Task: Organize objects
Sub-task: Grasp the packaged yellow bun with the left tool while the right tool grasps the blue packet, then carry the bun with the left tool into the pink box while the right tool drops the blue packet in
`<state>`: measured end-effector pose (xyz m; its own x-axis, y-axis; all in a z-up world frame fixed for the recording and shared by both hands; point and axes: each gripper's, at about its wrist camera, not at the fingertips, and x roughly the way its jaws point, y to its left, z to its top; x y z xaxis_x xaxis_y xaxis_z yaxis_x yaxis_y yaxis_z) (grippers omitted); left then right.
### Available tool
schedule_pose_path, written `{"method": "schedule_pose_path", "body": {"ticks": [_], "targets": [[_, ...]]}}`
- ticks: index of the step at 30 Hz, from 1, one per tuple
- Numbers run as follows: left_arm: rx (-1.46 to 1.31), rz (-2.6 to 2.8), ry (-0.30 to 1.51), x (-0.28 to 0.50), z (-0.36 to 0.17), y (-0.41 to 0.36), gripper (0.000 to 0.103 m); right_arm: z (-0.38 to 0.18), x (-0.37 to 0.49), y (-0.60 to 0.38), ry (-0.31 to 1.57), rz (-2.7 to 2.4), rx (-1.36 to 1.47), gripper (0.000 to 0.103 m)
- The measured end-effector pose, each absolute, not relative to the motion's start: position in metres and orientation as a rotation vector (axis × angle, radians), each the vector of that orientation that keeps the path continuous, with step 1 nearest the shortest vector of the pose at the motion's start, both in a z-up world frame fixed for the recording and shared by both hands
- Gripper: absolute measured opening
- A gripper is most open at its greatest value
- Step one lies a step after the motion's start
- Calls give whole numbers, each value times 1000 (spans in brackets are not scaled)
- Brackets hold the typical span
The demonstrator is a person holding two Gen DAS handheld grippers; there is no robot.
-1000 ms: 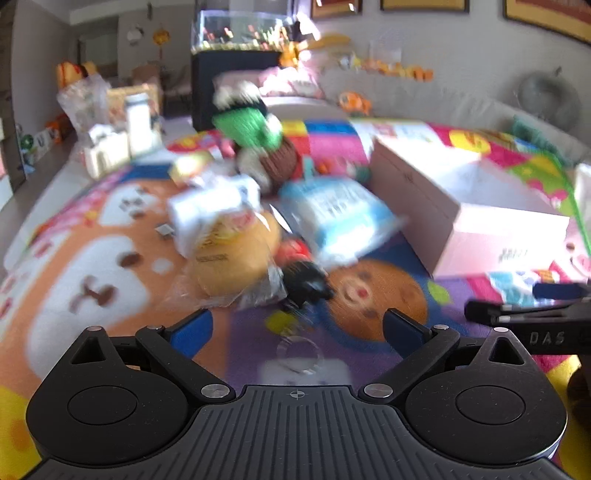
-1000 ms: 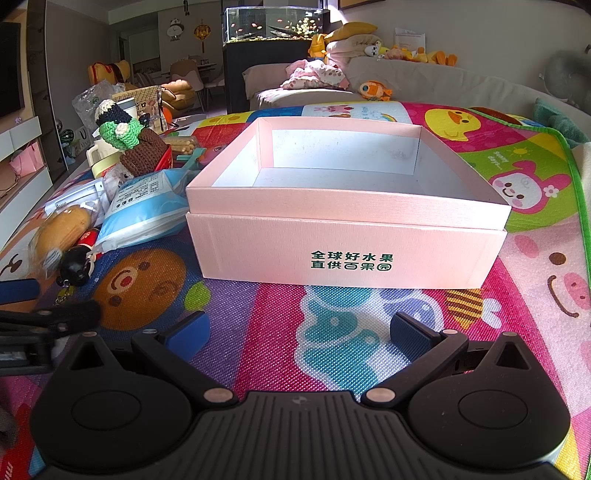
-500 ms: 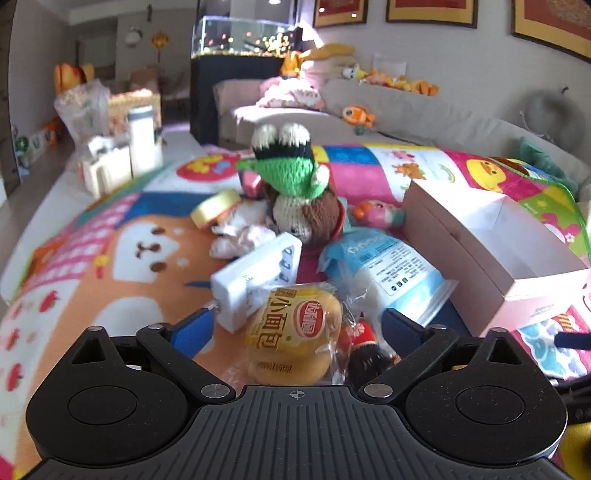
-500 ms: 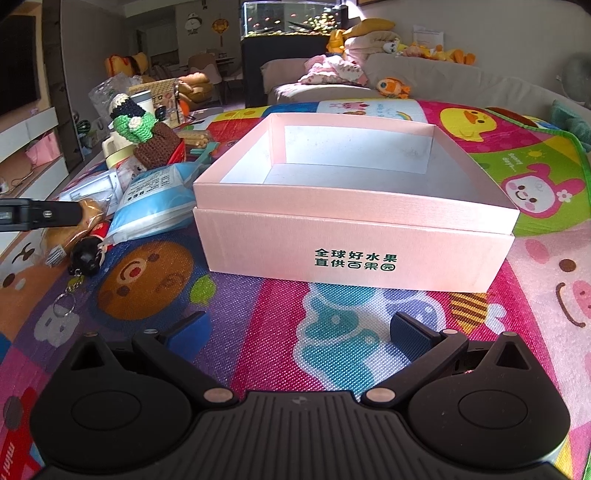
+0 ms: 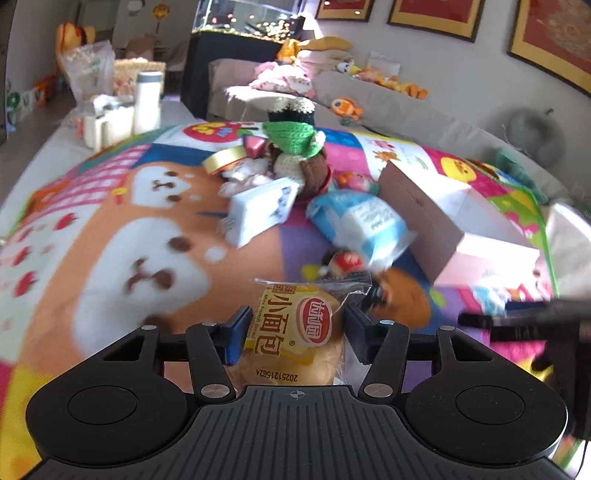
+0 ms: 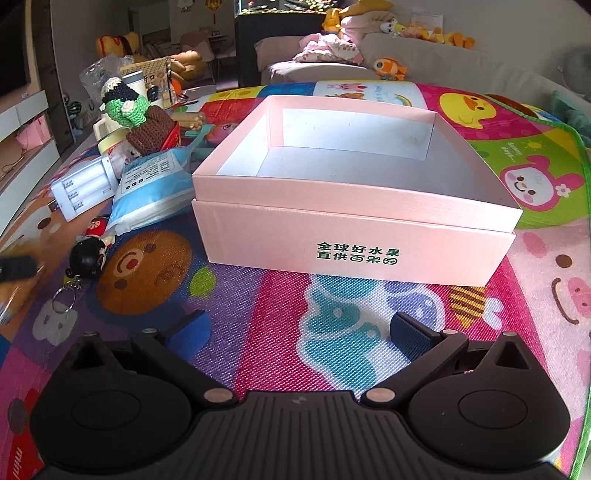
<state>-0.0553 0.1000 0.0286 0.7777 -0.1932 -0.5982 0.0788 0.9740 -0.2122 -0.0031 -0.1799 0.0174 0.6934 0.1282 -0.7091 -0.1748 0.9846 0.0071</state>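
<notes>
Left tongs [image 5: 295, 332] closing around the packaged bun [image 5: 295, 332], wrapper between the pads; squeeze gently, lift clear of the keychain doll [image 6: 86, 258]. Right tongs [image 6: 299, 330] spread, empty, before the empty pink box [image 6: 354, 236]. Blue pouch [image 6: 155, 188] and crochet toy [image 6: 144, 122] crowd the play mat [image 6: 258, 314].

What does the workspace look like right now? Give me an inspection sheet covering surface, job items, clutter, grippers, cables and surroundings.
Surface: colourful cartoon play mat.
Job's things: open pink box, nothing visible inside; wrapped bread bun; blue packet; white case; crochet doll; doll keychain.
Clutter: bottle and bags beyond the mat.
Grippers: left gripper closing, bun between its fingers; right gripper open, nothing between its fingers.
Cables: nothing seen.
Surroundings: sofa with plush toys, fish tank, framed pictures.
</notes>
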Motion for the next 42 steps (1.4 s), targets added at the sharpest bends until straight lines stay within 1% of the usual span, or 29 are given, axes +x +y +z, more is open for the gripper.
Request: {"method": "schedule_pose_path", "body": {"ticks": [4,6,9,11,12,13,15,17,18,20,21,22,25,30,33,38,42], "targets": [[-196,-130,661,-67,31,115,60,30,-5,-168,821,284,-71,103],[-217,-141,661,-63,32,120,60,52,-13,-151,717,355,-119,103],[-225,-175,653,-58,31,118,60,83,-16,-108,527,388,-293,103],[-224,-202,647,-58,30,113,60,90,3,-81,509,423,-331,103],[-224,-214,646,-60,29,111,60,89,15,-69,520,439,-346,101],[-228,-225,646,-62,29,110,60,85,28,-58,535,444,-367,93],[-233,-237,644,-65,29,110,60,73,55,-35,587,433,-413,86],[-233,-233,642,-67,31,112,60,59,73,-18,634,405,-440,85],[-232,-229,643,-68,31,114,60,54,80,-14,657,385,-452,80],[-229,-212,648,-67,31,116,60,45,89,-8,714,377,-466,66],[-227,-205,652,-67,31,116,60,44,89,-9,736,382,-462,56],[-224,-199,655,-68,31,116,60,45,87,-12,741,388,-448,53],[-207,-203,654,-71,36,109,60,65,68,-38,745,448,-324,52],[-173,-249,640,-73,52,85,59,112,-12,-112,617,528,-165,51],[-157,-310,625,-63,68,61,59,122,-61,-160,535,477,-143,51],[-154,-416,559,-14,98,-2,59,115,-98,-233,474,323,-71,51],[-239,-445,553,46,101,-59,60,108,-97,-273,458,238,16,51]]}}
